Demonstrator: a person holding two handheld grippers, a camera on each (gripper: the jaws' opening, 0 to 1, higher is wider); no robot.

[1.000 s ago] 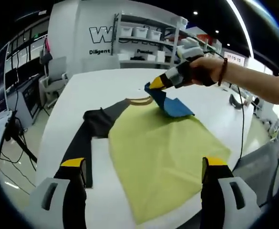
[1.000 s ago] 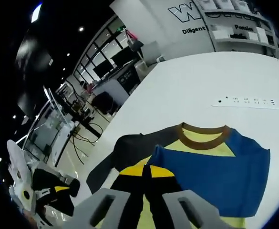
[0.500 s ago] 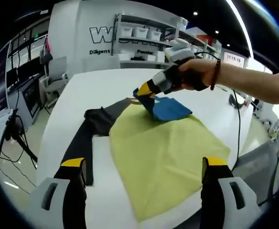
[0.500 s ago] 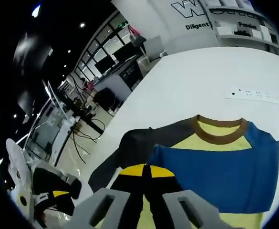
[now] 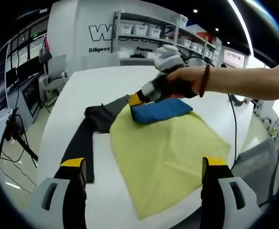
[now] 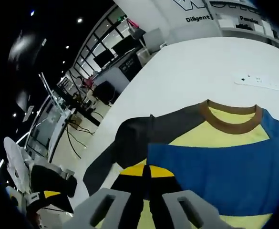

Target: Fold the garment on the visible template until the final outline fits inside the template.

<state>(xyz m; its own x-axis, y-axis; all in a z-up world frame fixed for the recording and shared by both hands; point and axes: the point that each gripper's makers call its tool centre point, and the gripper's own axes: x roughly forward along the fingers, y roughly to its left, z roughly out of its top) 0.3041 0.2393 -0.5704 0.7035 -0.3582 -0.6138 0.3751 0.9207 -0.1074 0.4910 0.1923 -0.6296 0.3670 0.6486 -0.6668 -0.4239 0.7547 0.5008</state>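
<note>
A shirt lies on the white table (image 5: 77, 95): yellow body (image 5: 168, 152), dark grey sleeve (image 5: 89, 129), brown collar (image 6: 234, 119). Its blue sleeve (image 5: 160, 109) is folded over the upper part of the yellow body. My right gripper (image 5: 138, 98), held by a hand, is shut on the edge of that blue sleeve near the collar. In the right gripper view the shut fingertips (image 6: 146, 171) pinch the blue sleeve (image 6: 225, 171) beside the dark grey sleeve (image 6: 134, 138). My left gripper (image 5: 144, 164) stands open above the shirt's hem, holding nothing, and the left gripper (image 6: 44, 191) also appears at the table edge.
A white power strip (image 6: 263, 83) lies on the table beyond the collar. Shelves with white bins (image 5: 144, 40) stand behind the table, and an office chair (image 5: 53, 78) at its left side. A black cable (image 5: 237, 124) runs off the right edge. A tripod (image 5: 15, 138) stands on the floor.
The right gripper has pulled the blue sleeve across the chest toward the dark sleeve and lowered it onto the yellow body. The left gripper has stayed put.
</note>
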